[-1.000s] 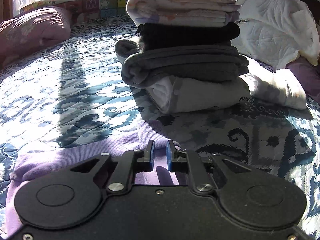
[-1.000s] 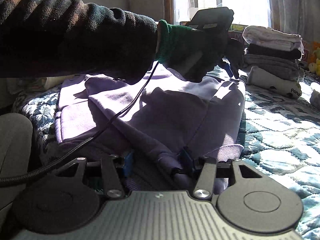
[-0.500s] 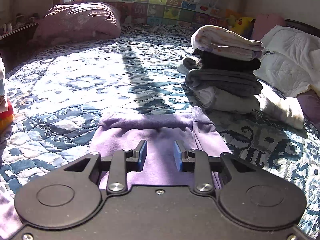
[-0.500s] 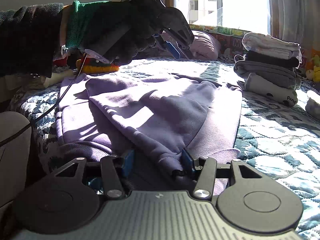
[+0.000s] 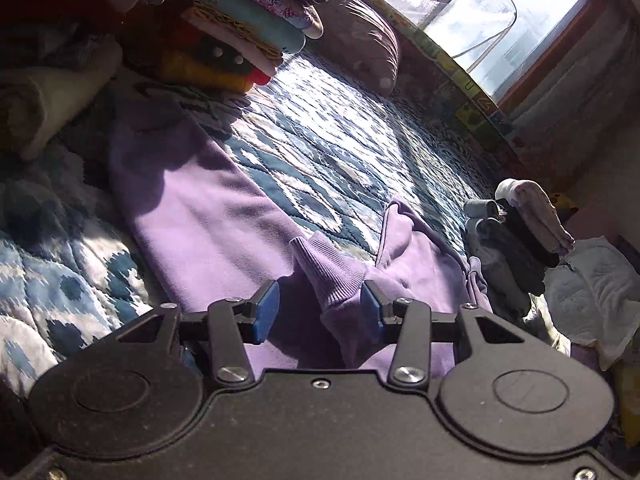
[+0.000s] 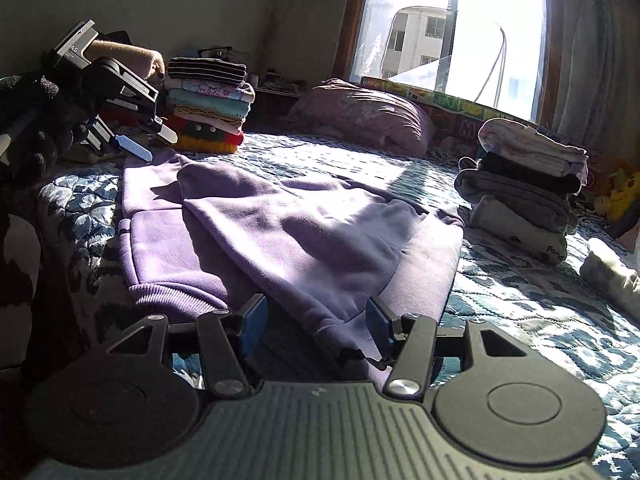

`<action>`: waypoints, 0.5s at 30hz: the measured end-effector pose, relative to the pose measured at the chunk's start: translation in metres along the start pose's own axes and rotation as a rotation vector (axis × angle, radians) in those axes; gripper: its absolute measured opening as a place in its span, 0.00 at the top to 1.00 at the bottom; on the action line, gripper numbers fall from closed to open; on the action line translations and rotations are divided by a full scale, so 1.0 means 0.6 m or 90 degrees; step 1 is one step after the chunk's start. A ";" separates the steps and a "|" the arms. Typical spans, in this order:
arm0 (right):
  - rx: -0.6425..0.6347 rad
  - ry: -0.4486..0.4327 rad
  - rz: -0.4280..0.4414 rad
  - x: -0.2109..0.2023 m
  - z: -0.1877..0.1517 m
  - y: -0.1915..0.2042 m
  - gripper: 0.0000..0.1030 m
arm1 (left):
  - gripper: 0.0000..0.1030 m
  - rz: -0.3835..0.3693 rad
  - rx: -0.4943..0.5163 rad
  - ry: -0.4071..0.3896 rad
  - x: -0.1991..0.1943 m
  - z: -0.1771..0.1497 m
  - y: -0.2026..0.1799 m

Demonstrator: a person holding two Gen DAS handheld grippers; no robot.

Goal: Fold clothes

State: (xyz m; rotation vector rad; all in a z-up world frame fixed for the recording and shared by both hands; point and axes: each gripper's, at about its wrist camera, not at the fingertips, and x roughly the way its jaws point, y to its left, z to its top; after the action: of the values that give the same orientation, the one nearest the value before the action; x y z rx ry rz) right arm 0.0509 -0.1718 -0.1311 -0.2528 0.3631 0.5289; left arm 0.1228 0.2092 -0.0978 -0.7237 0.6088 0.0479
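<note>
A purple sweatshirt (image 6: 300,232) lies spread on the blue patterned quilt (image 6: 520,304), with one side folded over its middle. My right gripper (image 6: 315,322) is open at the garment's near edge, and a fold of purple fabric lies between its fingers. My left gripper (image 5: 318,314) is open wide over the garment's left side, with a ribbed sleeve cuff (image 5: 326,272) lying between its blue pads. In the right wrist view the left gripper (image 6: 140,144) shows at the upper left, held in a dark gloved hand (image 6: 36,132) above the sweatshirt's far left corner.
A stack of folded grey, black and white clothes (image 6: 528,184) stands to the right of the sweatshirt. A colourful folded stack (image 6: 208,108) sits at the back left. A purple pillow (image 6: 360,116) lies under the window. A white bundle (image 6: 608,276) is at the far right.
My left gripper opened, let go of the sweatshirt's far edge and swung back to the left side over the sleeve cuff. My right gripper stayed open at the near edge.
</note>
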 end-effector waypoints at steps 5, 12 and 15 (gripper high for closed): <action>0.007 0.017 0.004 0.018 -0.009 0.007 0.46 | 0.58 -0.041 -0.078 0.012 0.060 0.004 0.006; 0.000 0.049 0.026 0.031 -0.021 0.008 0.43 | 0.90 -0.087 0.236 -0.125 0.045 -0.005 -0.087; 0.006 0.051 0.038 0.030 -0.021 0.001 0.43 | 0.86 0.073 0.249 0.007 0.128 -0.004 -0.061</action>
State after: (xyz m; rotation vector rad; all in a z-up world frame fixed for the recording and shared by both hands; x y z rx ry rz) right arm 0.0616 -0.1674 -0.1495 -0.2561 0.4519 0.5762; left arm 0.1944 0.1678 -0.1184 -0.3108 0.6459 0.0297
